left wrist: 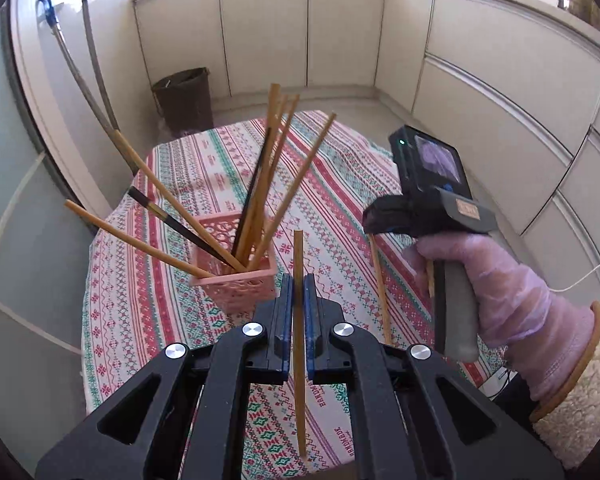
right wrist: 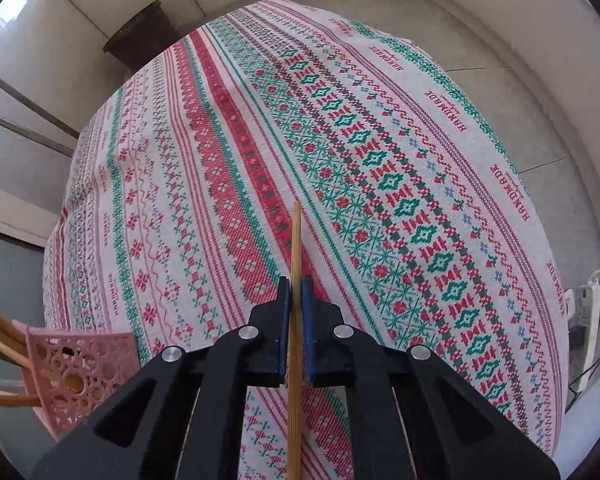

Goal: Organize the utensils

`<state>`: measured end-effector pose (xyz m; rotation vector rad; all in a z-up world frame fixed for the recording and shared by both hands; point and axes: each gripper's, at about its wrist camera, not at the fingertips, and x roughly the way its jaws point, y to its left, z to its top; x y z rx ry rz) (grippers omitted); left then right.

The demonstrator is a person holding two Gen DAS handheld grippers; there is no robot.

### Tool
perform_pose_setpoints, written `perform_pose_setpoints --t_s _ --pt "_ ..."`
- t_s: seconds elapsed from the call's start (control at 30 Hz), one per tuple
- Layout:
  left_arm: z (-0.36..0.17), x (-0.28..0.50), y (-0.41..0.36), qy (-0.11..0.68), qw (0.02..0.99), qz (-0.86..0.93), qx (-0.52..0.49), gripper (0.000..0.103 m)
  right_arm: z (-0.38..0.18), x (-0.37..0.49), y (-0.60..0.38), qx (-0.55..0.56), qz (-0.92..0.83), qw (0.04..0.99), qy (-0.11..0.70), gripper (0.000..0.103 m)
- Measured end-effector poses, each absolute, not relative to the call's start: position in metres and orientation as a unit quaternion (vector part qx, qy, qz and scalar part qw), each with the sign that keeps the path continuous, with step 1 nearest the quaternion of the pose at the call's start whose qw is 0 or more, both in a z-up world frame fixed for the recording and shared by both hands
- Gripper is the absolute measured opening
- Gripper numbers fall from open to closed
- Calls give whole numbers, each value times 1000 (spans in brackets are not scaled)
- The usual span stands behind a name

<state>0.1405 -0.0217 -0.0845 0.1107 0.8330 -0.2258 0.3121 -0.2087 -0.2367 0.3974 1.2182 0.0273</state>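
Left wrist view: left gripper (left wrist: 299, 294) clamps a bamboo chopstick (left wrist: 299, 344) above a patterned tablecloth (left wrist: 340, 208), pink holder (left wrist: 240, 276) of chopsticks just ahead, white cabinets (left wrist: 340, 36), brown bin (left wrist: 184, 100); right wrist view: right gripper (right wrist: 296, 298) pinches another chopstick (right wrist: 296, 320) over the same cloth, tiled floor (right wrist: 540, 128) beyond.

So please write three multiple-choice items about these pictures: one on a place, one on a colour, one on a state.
1. Where do most chopsticks stand?
A. in the basket
B. in the bin
C. on the floor

2. What colour is the basket?
A. blue
B. pink
C. black

3. What does the left gripper hold?
A. nothing
B. a spoon
C. one chopstick

Key: 1 A, the chopsticks lean out of the basket on the table. 2 B, its lattice walls are pink. 3 C, the left gripper has its jaws shut on a wooden chopstick.
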Motion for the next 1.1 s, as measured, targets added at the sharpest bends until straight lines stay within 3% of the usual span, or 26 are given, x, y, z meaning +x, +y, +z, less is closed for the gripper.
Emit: perform_pose_setpoints --t_s 0.37,0.7,1.1 --pt "-52 125 26 360 927 -106 -2 4 -116 220 -194 155 99 879 440 6" --pt "-16 117 40 317 940 -115 -48 4 -70 170 -214 180 119 898 384 6" --pt "63 126 40 221 969 -97 -52 4 14 144 -237 209 175 914 301 6"
